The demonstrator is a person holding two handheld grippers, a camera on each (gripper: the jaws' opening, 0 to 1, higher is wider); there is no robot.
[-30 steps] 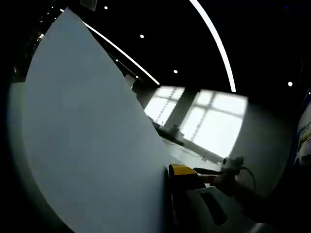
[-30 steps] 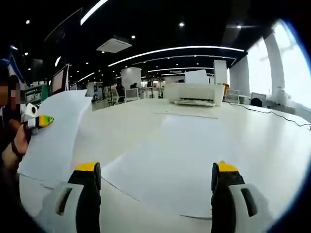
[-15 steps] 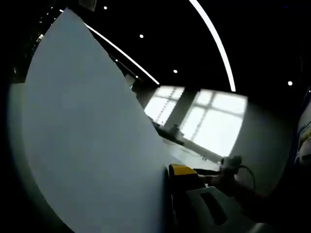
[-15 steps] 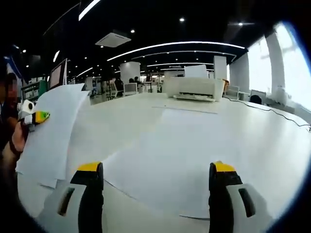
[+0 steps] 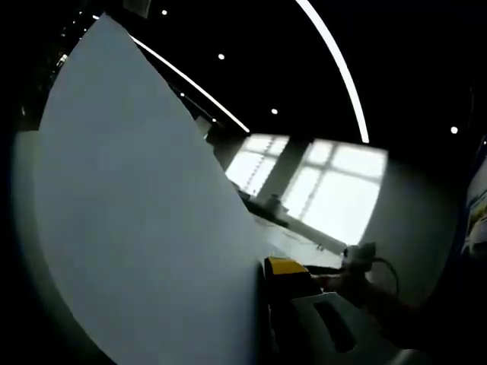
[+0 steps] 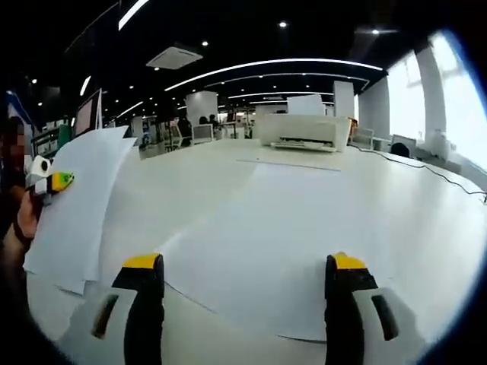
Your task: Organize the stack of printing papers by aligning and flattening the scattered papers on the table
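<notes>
Little change since a second ago: the right tongs (image 6: 237, 293) have eased down and forward a touch, so the flat sheet (image 6: 304, 236) sits slightly nearer their tips; the left gripper view is essentially static.

Left tongs (image 6: 55, 182), seen at the left edge of the right gripper view, are pinching a small batch of lifted sheets (image 6: 80, 205), held up off the desk (image 6: 190, 182) in a curve with the lower edge trailing near the surface. In the left gripper view that paper (image 5: 129, 220) stands as a wall right against the yellow-tipped jaw, hiding the other jaw.

Right tongs are spread wide, holding nothing, hovering just above the near edge of the flat sheet. A second sheet (image 6: 289, 163) lies further back near the printer (image 6: 304, 131).

Step in hand, as I read it: gathering, with one batch lifted and loose sheets not yet collected.

Next move likely: bring the lifted batch over the flat sheet, or have the right tongs nip the sheet's near edge. Thin paper lying flat on the desk, so the jaw needs to get under the edge without creasing it.
</notes>
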